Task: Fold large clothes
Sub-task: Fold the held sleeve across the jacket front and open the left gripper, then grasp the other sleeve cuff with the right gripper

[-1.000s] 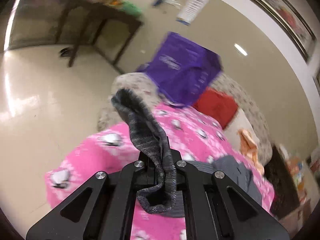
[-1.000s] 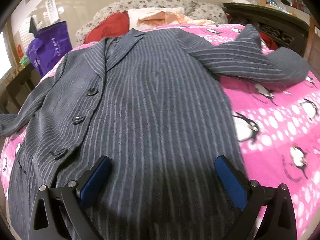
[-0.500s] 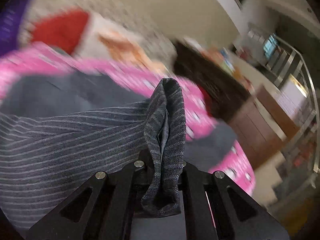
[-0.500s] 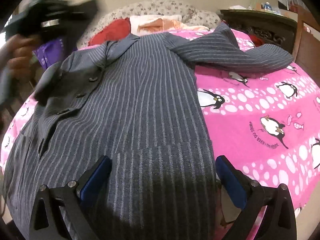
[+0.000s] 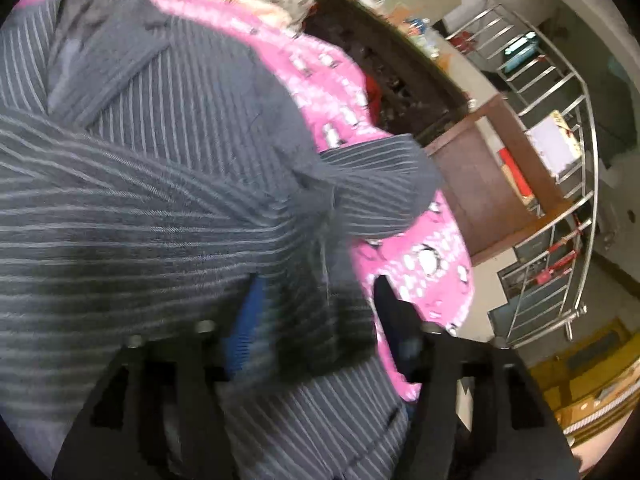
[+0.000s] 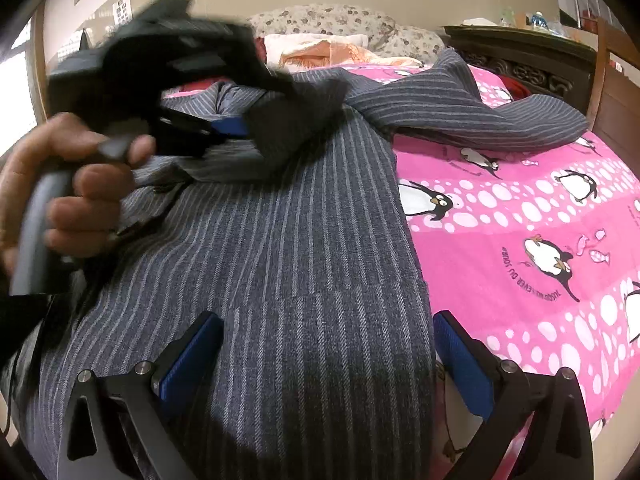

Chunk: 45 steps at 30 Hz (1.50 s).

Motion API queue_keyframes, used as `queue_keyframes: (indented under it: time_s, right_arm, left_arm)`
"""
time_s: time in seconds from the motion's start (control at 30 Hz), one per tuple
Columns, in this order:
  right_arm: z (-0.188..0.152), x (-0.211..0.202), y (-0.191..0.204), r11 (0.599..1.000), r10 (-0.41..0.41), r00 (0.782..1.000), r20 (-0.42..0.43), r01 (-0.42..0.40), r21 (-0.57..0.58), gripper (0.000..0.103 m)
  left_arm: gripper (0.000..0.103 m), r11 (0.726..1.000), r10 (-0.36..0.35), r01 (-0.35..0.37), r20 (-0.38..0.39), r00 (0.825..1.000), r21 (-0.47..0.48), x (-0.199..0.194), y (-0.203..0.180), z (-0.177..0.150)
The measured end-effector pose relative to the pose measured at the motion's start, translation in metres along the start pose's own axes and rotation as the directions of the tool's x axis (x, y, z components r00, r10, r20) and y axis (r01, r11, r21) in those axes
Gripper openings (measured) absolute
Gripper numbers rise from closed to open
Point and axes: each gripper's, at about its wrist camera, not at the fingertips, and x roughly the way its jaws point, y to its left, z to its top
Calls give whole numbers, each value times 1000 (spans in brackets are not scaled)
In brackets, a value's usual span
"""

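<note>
Striped jacket (image 6: 288, 248): left gripper (image 5: 316, 312) jaws opening around sleeve; right gripper (image 6: 328, 344) jaws wide, empty.

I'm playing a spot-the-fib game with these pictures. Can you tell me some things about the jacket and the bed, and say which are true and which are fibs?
1. The striped jacket lies on a pink penguin blanket. True.
2. The jacket is bright red. False: it is dark grey with thin pale stripes.
3. The right gripper is clamped shut on the jacket. False: its jaws stand wide apart over the hem.
4. One sleeve lies out to the side on the blanket. True.
5. The left gripper is held above the jacket's front, its jaws opening with the other sleeve's end between them. True.
6. The blanket shows cats. False: it shows penguins.
</note>
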Motion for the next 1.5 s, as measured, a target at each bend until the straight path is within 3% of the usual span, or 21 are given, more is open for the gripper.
queue_keyframes:
  time_s: [0.1, 0.2, 0.27, 0.33, 0.37, 0.43, 0.47, 0.57, 0.63, 0.7, 0.87, 0.97, 1.07, 1.1, 1.13, 1.17, 1.23, 1.3, 1.37, 1.43, 1.5]
  right_arm:
    - [7, -2, -2, 1000, 14, 999, -51, -15, -20, 103]
    - [26, -21, -10, 998, 26, 998, -53, -29, -53, 102]
    - [47, -41, -15, 996, 5, 1000, 14, -4, -87, 102]
    - [74, -56, -14, 992, 19, 995, 95, -7, -130, 102]
    - [87, -58, -11, 989, 37, 991, 128, -18, -150, 101]
    - [114, -50, 3, 967, 149, 974, 171, -108, -229, 89]
    - [123, -38, 9, 961, 172, 972, 157, -131, -244, 74]
    - [141, 13, 18, 949, 242, 970, 35, -229, -218, 54]
    - [138, 52, 15, 942, 276, 960, -56, -282, -182, 53]
    - [129, 89, 0, 963, 207, 968, -138, -227, -143, 48]
    - [120, 100, -37, 926, 376, 915, -145, -376, 26, 49]
    - [127, 89, -26, 945, 312, 937, -157, -323, -51, 48]
    - [154, 78, -21, 947, 320, 947, -29, -320, -30, 49]
    - [161, 81, -20, 947, 320, 947, -14, -320, -20, 49]
    - [165, 90, -17, 952, 307, 952, -25, -307, -15, 48]
    - [170, 106, -14, 958, 285, 957, -58, -286, -13, 48]
    - [163, 137, -16, 971, 233, 962, -142, -237, -11, 48]
    - [161, 143, -17, 969, 246, 961, -126, -249, -8, 52]
    - [162, 143, -14, 965, 257, 957, -131, -262, -20, 68]
    - [160, 145, -3, 954, 280, 948, -150, -292, -68, 84]
    - [158, 141, 12, 958, 219, 961, -169, -245, -149, 83]
  left_arm:
    - [61, 998, -19, 15, 62, 998, 61, -38, -10, -5]
    - [61, 985, 96, -125, 230, 968, 116, -91, 6, 3]
    - [61, 945, 285, -324, 353, 891, 54, -117, 33, 14]
    - [51, 830, 540, -548, 395, 743, -105, -128, 71, 26]
    - [39, 768, 634, -611, 353, 688, -190, -127, 95, 33]
    - [36, 711, 703, -640, 278, 655, -291, -121, 131, 36]
    - [33, 693, 720, -646, 253, 647, -320, -117, 143, 33]
    - [30, 684, 729, -645, 285, 623, -341, -120, 150, 22]
    - [30, 686, 725, -619, 286, 626, -382, -124, 155, 19]
    - [28, 690, 717, -580, 294, 633, -434, -136, 169, 16]
    - [28, 667, 742, -625, 283, 608, -406, -139, 166, 12]
    - [28, 715, 698, -580, 357, 621, -391, -154, 167, 7]
    - [29, 768, 625, -565, 548, 556, -302, -172, 132, -3]
    - [41, 776, 582, -584, 627, 519, -237, -174, 113, -8]
    - [51, 784, 545, -591, 666, 509, -190, -172, 104, -9]
    - [73, 786, 521, -599, 684, 510, -152, -167, 99, -10]
    - [77, 782, 539, -612, 621, 569, -117, -149, 105, 0]
    - [77, 814, 559, -561, 469, 684, -151, -133, 133, 17]
    - [76, 837, 543, -469, 324, 775, -282, -129, 176, 27]
    - [76, 854, 516, -434, 357, 779, -288, -135, 178, 23]
    - [76, 834, 551, -481, 343, 761, -271, -131, 172, 24]
